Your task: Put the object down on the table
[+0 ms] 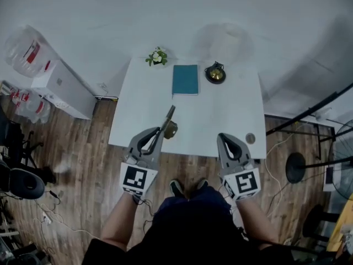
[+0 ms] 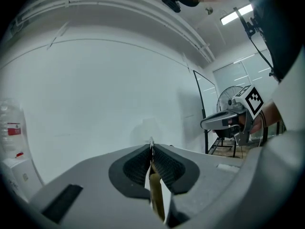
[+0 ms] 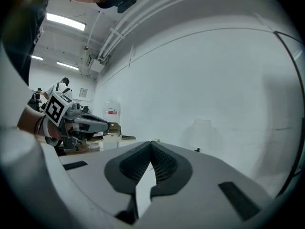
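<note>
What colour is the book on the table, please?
The book is teal; head view shows it best.

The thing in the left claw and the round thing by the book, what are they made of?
The tool in the left claw has a thin grey blade, probably metal, and a yellow-brown handle, maybe wood or brass. The round thing looks like dark metal with a shiny golden middle, perhaps brass.
</note>
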The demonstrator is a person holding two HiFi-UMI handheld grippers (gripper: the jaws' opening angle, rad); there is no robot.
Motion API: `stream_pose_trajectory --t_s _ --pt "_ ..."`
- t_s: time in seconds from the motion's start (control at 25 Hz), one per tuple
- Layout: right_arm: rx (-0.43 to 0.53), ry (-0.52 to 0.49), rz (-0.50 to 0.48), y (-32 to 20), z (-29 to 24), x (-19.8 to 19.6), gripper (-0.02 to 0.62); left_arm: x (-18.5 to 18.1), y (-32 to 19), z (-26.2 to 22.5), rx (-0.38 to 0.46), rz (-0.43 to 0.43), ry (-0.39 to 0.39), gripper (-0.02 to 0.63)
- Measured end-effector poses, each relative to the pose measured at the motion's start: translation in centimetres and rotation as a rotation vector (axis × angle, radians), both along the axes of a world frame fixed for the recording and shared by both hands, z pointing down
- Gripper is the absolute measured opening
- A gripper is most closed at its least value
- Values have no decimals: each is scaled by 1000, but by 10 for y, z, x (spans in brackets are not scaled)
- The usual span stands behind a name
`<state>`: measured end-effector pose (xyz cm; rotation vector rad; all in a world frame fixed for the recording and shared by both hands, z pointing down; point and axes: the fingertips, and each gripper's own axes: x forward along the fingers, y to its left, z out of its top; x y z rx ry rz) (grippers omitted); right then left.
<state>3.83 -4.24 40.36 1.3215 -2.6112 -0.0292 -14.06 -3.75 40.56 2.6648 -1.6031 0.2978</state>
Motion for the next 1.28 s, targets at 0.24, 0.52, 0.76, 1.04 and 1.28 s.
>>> stream_pose_trajectory --t_s 0.24,0.52,0.76,1.04,1.28 --pt "-40 -16 7 -39 19 9 5 12 -48 24 -11 11 -48 23" --pt "-83 -44 -34 -87 31 29 5 39 -98 54 -46 -1 -153 23" --pt "-121 -88 -59 -125 44 48 5 60 -132 105 -119 -16 -246 23" --pt "-160 -79 -69 -154 63 68 5 79 -149 164 -174 23 -371 23" --pt "-200 -47 -15 -171 73 68 5 80 -161 209 -198 88 -439 23"
